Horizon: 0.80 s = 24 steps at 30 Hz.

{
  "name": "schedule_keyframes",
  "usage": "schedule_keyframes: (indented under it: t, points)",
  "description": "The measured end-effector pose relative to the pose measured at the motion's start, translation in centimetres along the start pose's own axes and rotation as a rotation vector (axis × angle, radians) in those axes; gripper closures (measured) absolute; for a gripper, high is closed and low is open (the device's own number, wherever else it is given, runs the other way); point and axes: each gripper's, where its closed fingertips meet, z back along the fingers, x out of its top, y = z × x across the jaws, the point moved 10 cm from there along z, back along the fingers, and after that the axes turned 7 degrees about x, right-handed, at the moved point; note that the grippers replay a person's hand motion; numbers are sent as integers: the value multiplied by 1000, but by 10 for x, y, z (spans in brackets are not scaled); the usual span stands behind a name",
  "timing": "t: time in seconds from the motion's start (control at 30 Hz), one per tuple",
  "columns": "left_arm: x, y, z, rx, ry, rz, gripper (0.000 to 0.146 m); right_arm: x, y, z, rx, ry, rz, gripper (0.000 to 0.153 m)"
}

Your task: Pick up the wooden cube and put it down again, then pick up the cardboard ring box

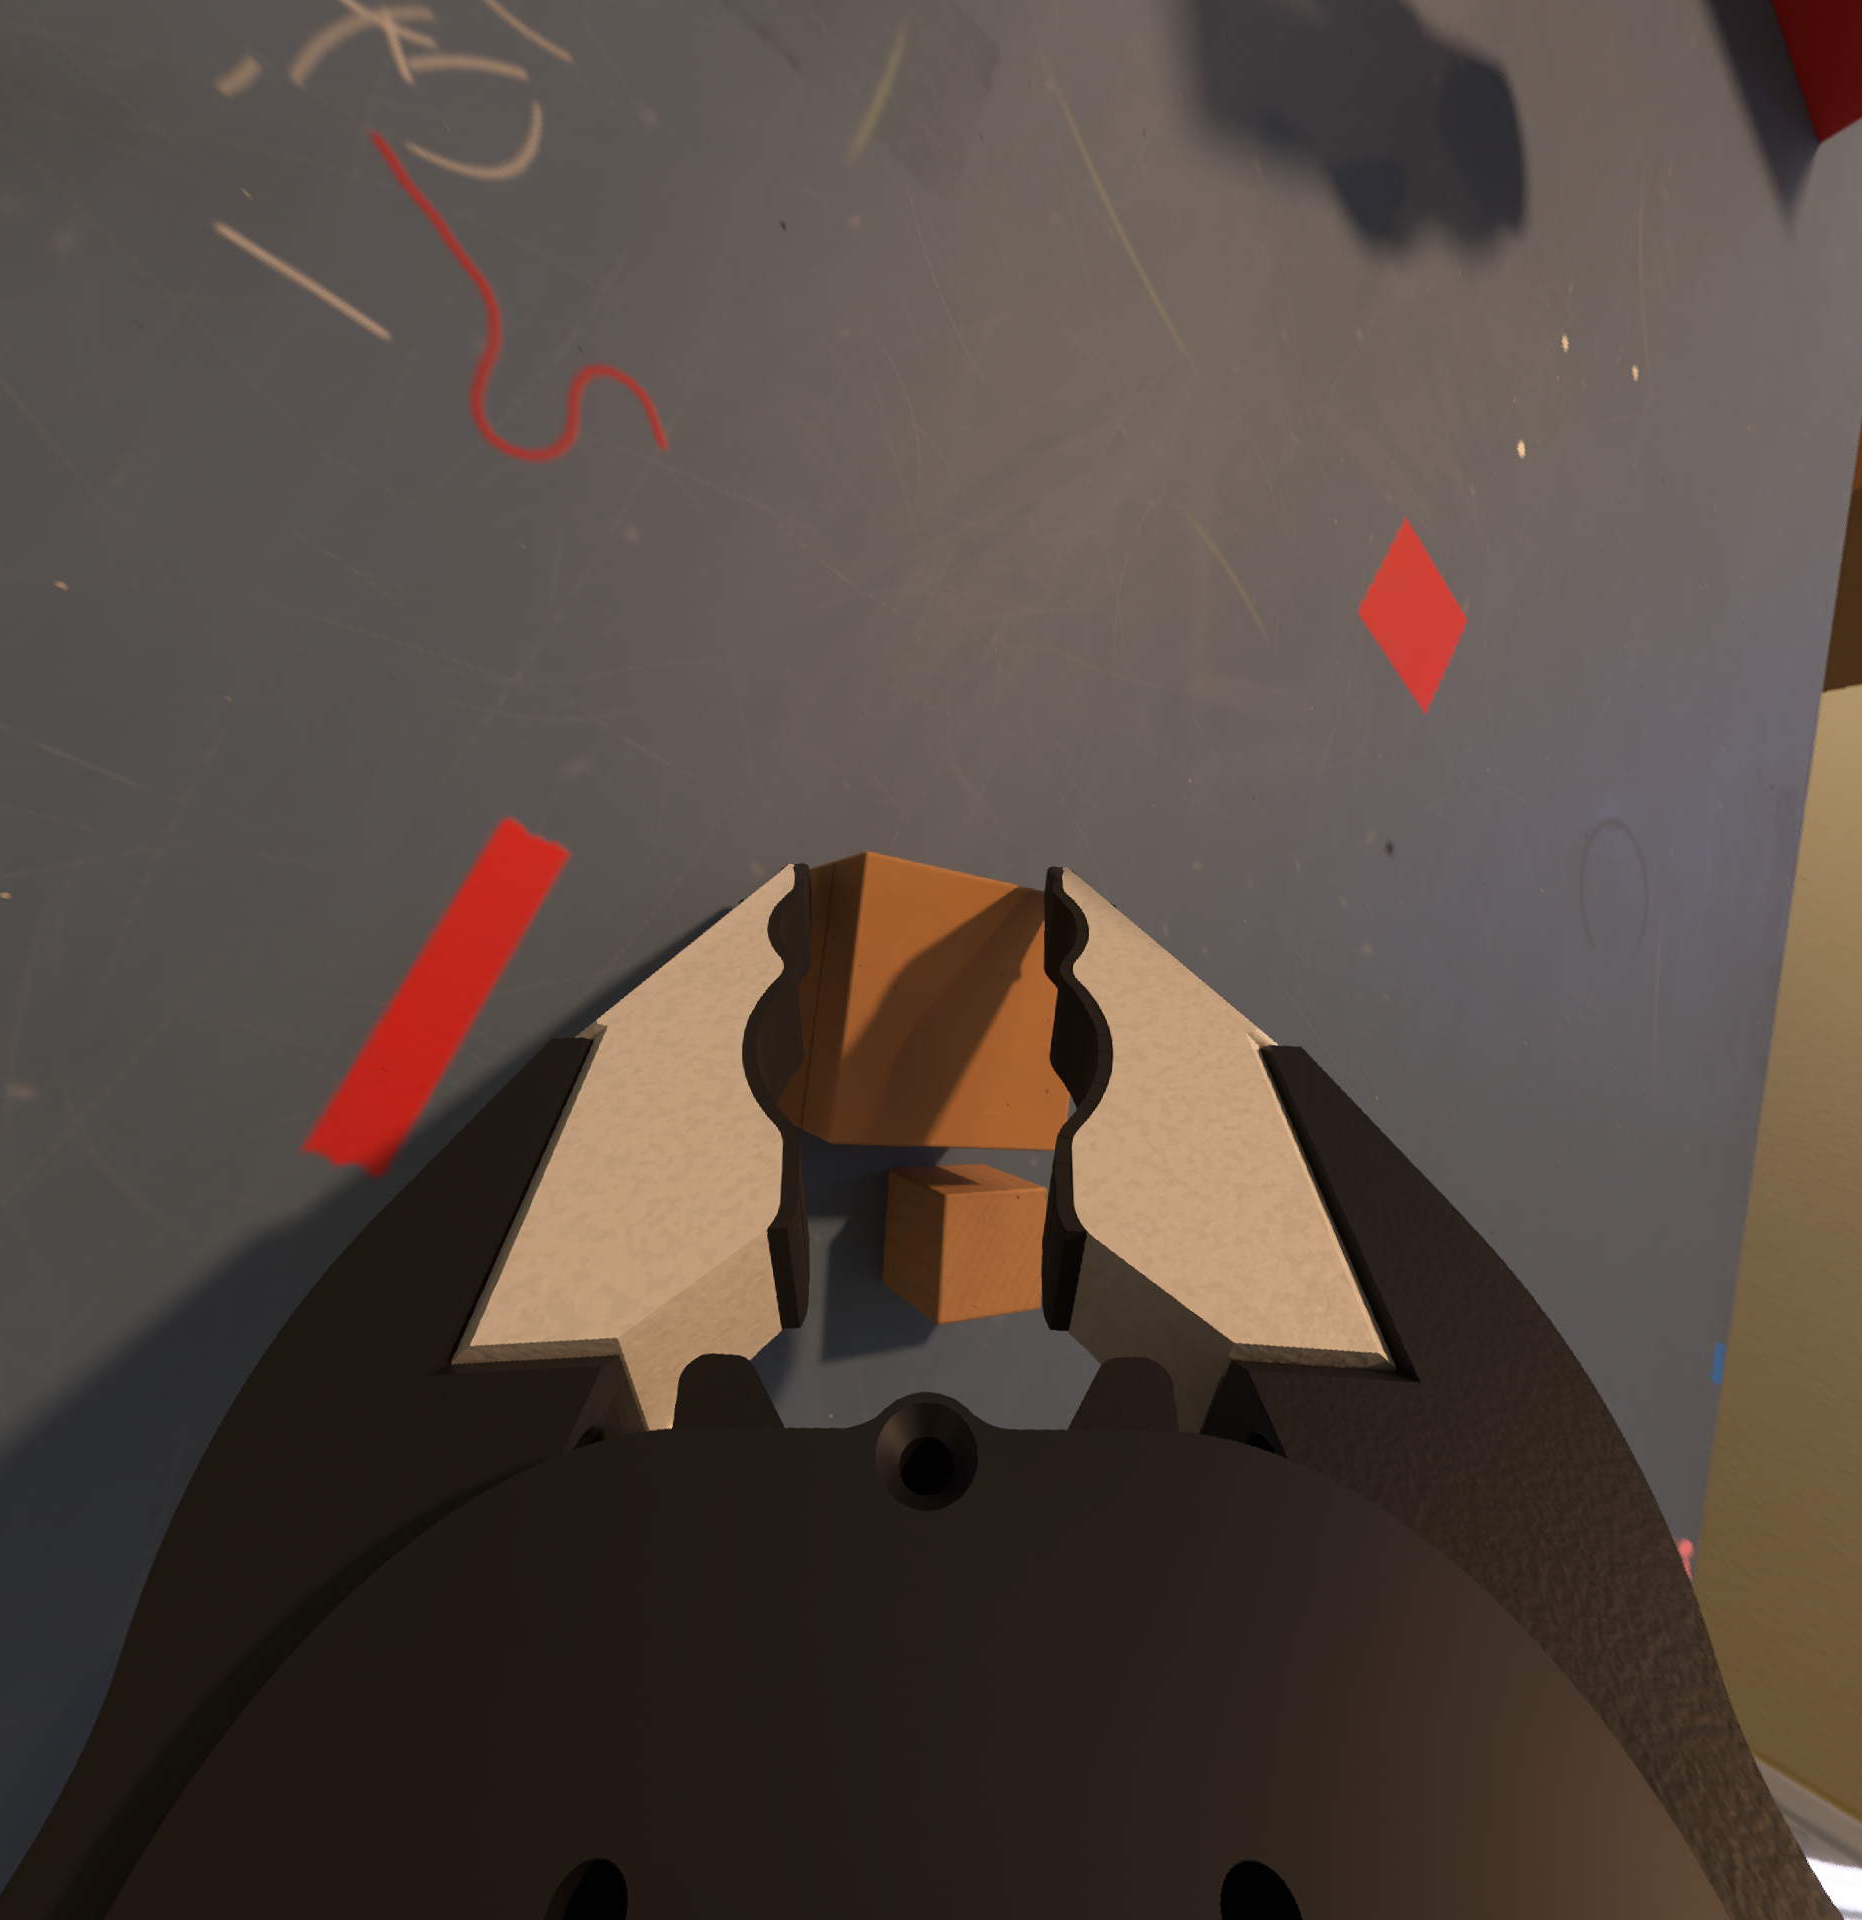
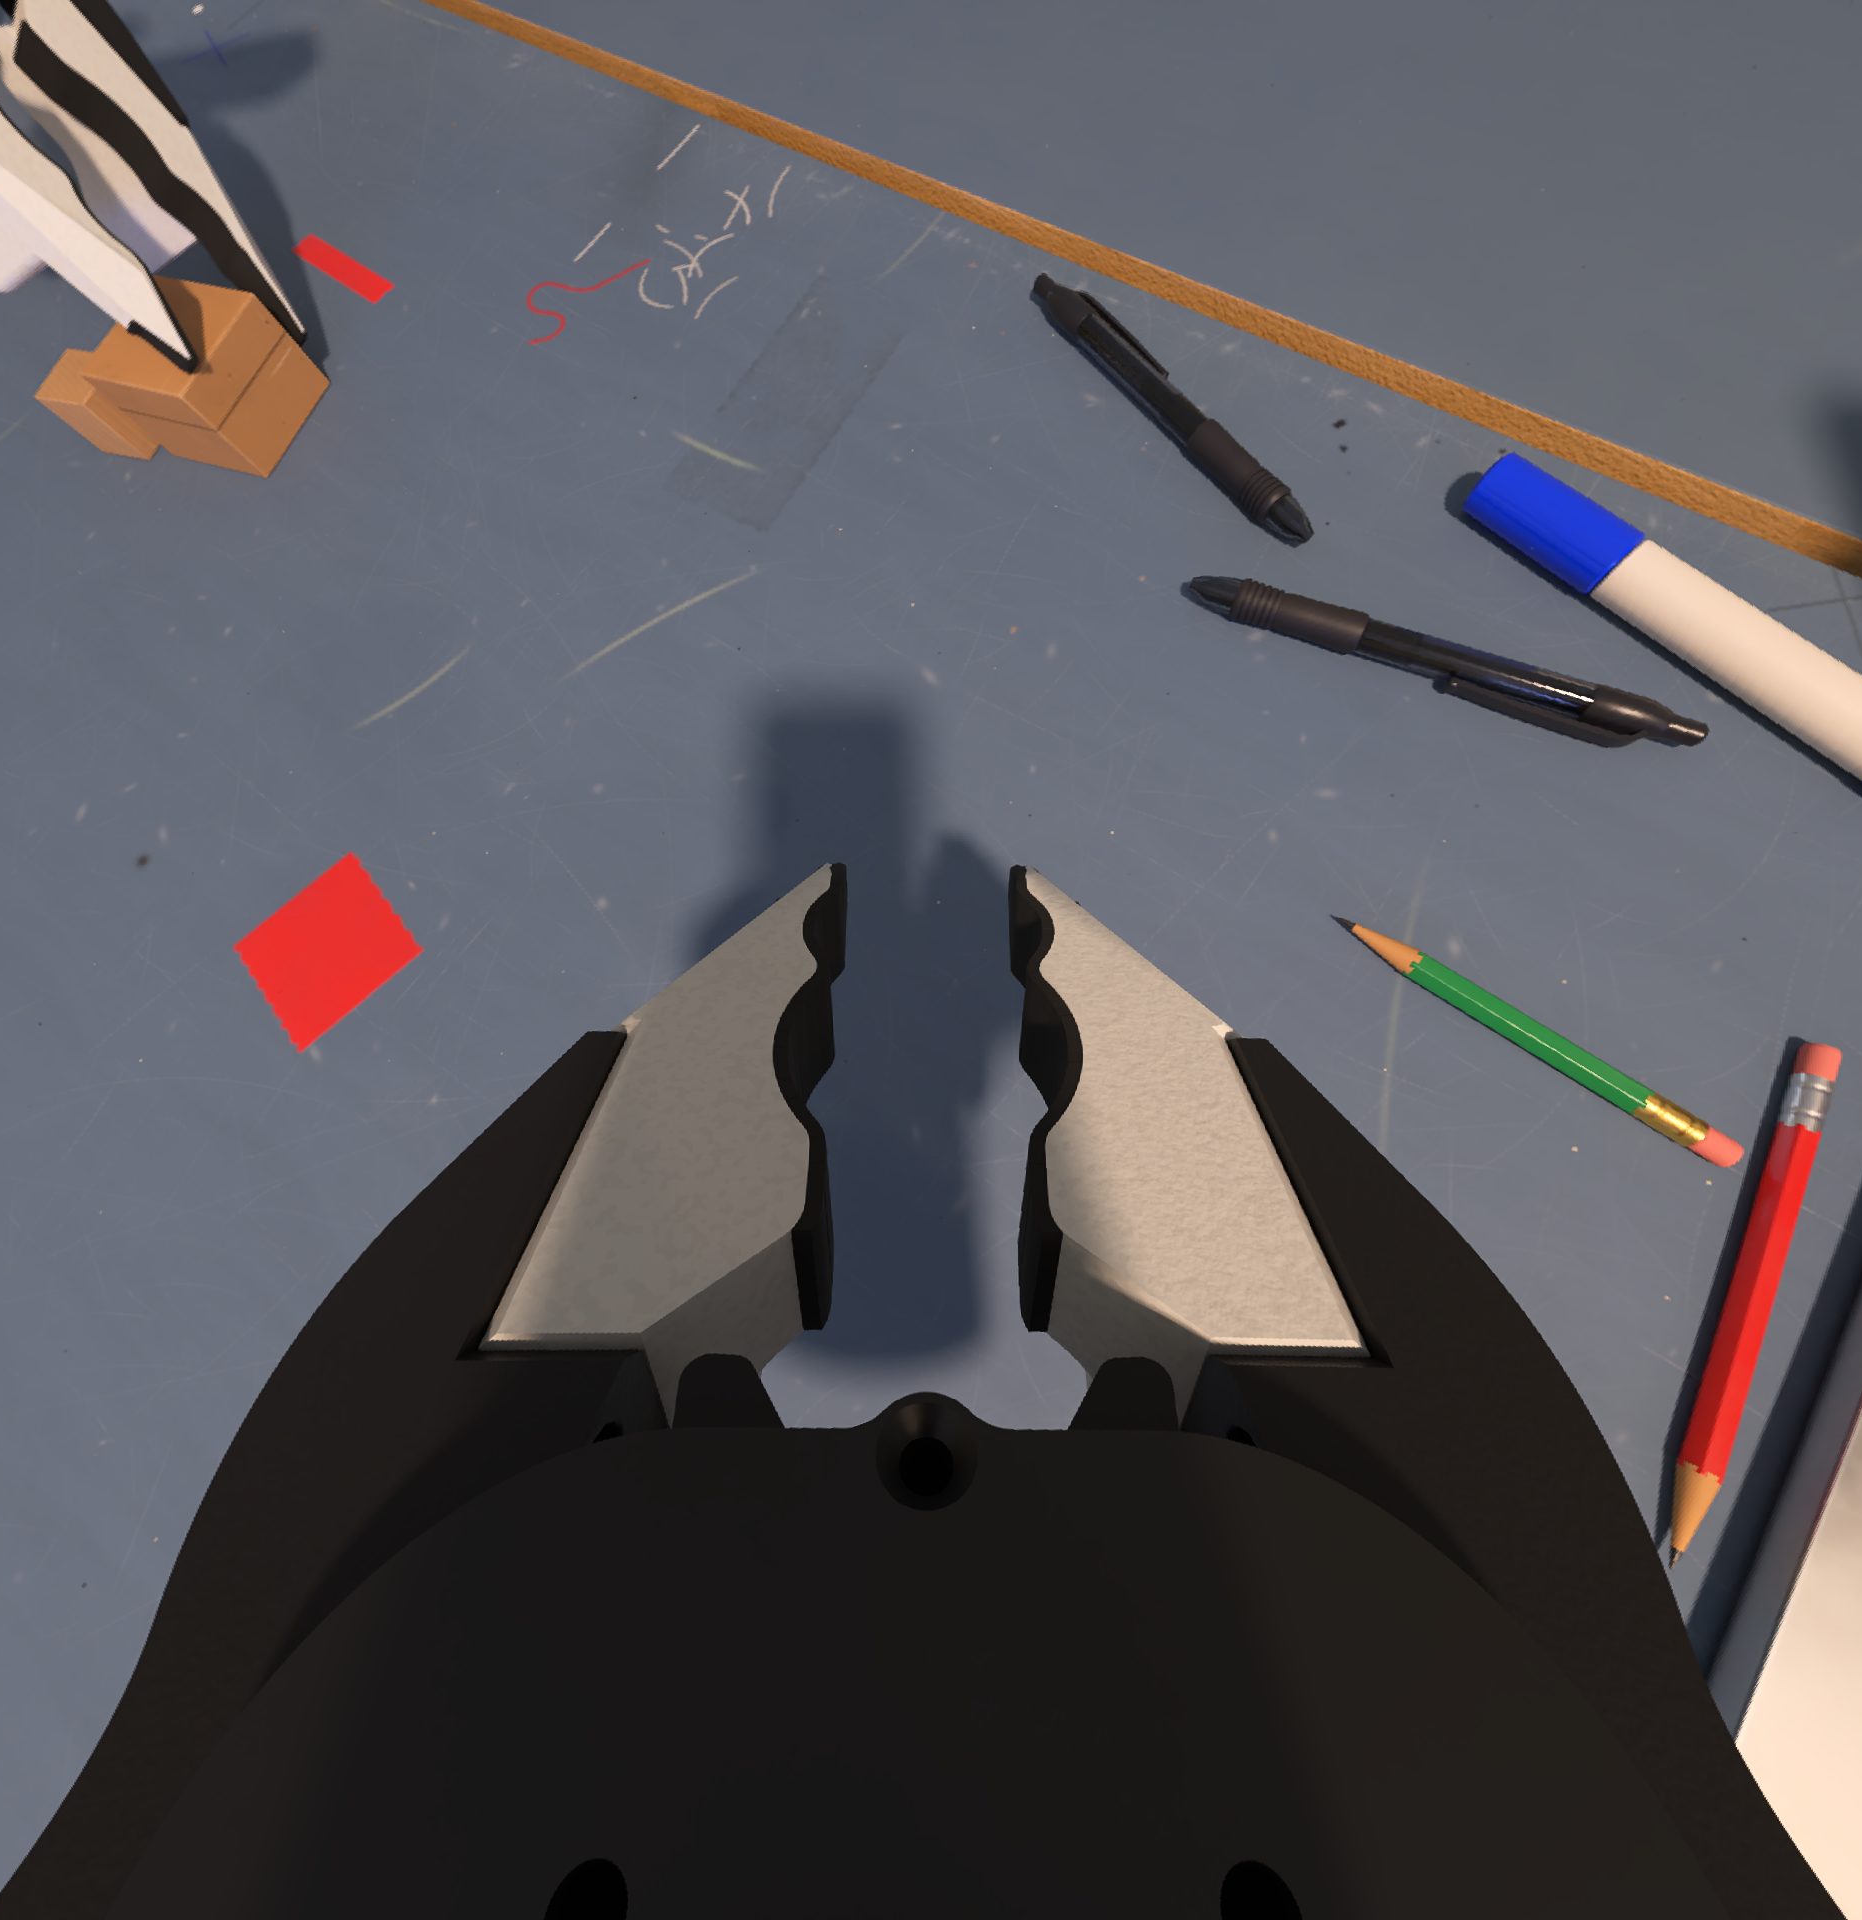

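In the left wrist view my left gripper (image 1: 927,883) is shut on the orange-brown cardboard ring box (image 1: 937,1029), with a finger pressed on each side. The small wooden cube (image 1: 963,1252) sits on the grey table just behind the box, between the finger bases and untouched. The right wrist view shows the same group at far left: the left gripper (image 2: 241,346) astride the box (image 2: 272,405), with the cube (image 2: 106,405) against it. I cannot tell whether the box is off the table. My right gripper (image 2: 927,883) is open and empty above bare table.
Right of my right gripper lie two black pens (image 2: 1166,400) (image 2: 1446,660), a blue-capped marker (image 2: 1685,613), a green pencil (image 2: 1540,1044) and a red pencil (image 2: 1748,1288). A white sheet (image 2: 1841,1621) is at the lower right. Red tape patches (image 2: 329,951) (image 1: 439,997) mark the table. A wooden strip (image 2: 1114,260) runs along the far side.
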Motion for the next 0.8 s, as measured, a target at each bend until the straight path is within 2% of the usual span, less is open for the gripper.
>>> schedule_keyframes:
  t: [0.13, 0.33, 0.57, 0.8]
  points:
    - [3, 1, 7, 53, -67, -24, 91, -2, 7, -4, 14, -21, 28, 122]
    - [-7, -10, 41, 191, -199, -100, 78, 10, 19, -9, 18, -32, 126, 122]
    - [-44, -41, 50, 338, -147, -251, 57, 27, 44, -32, 92, -9, 262, 118]
    - [-74, -58, 32, 421, -97, -317, 53, 39, 74, -61, 187, 35, 368, 118]
